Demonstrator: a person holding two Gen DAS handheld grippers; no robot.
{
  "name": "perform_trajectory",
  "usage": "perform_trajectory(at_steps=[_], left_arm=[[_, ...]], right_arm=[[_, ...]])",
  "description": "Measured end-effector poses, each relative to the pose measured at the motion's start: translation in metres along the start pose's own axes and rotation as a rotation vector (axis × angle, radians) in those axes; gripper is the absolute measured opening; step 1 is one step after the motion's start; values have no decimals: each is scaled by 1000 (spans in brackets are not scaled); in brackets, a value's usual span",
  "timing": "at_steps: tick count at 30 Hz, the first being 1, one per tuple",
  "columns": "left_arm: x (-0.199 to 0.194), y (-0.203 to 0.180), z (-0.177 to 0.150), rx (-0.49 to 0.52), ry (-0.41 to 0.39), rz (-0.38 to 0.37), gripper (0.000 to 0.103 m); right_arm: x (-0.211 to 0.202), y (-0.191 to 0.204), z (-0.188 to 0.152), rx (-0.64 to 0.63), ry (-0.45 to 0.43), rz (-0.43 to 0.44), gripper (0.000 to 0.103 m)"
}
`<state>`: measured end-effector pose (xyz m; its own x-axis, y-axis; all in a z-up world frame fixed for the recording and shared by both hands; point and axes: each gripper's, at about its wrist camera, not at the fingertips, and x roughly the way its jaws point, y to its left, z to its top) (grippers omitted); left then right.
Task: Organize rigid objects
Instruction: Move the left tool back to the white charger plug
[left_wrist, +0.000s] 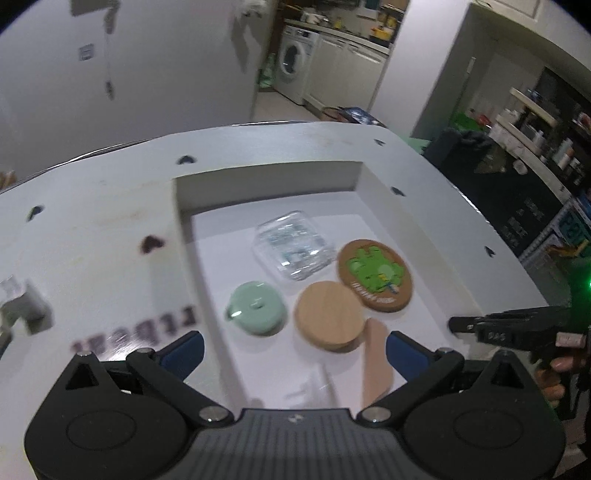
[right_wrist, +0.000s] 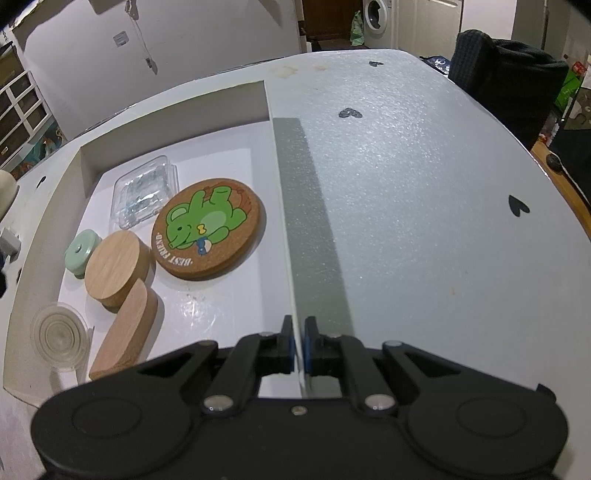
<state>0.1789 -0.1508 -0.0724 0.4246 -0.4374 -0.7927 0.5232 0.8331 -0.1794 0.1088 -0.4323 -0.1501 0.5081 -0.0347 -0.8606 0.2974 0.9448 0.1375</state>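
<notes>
- White walls and a doorway to a kitchen with a washing machine lie behind a white box dotted with small black hearts.
- Inside the box's open compartment sit the task's things. Take the cork coaster with the green bear as the landmark.
- Just behind the coaster lies a clear plastic case, touching or nearly touching its rim.
- Beside the coaster, on the side away from the lid, stands a round wooden disc, with a mint green lid just past it.
- Nearer the camera than the coaster, a rounded wooden block leans against the disc.
- Only the right wrist view shows a clear round cap beside the block, farthest from the coaster. In the left wrist view that spot is a blurred pale shape behind the gripper.
- Only the right wrist view shows the grip: the right gripper is clenched on the thin edge of the box's white lid, which stands raised just beside the coaster.
- The left wrist view shows that gripper from the side, with a hand around its handle, but not its fingertips.
- The left gripper hovers over the compartment's near end, its blue fingers spread wide and released, holding nothing. This view is motion-blurred.
</notes>
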Motion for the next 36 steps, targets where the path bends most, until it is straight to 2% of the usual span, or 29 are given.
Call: perform_trajectory(at_steps=[5,13,25,31,36], left_arm=[[-13,25,-13,-67,-48,62,103],[-29,73,-17,-232,-136,170,103],[-27,144,-9,-198,-275,359,103],[-13,163,-6,-199,-290,391,102],[-4,175,-8,-232,-275,421,86]], right_arm=[[0,0,-1,1,-2,0,5],[-1,-1,-1,6,-5,2,5],[-1,-1,0,0,2,1,5],[-1,-1,0,-2,5,0,5],[1,1,1,-5,11,-5,5]])
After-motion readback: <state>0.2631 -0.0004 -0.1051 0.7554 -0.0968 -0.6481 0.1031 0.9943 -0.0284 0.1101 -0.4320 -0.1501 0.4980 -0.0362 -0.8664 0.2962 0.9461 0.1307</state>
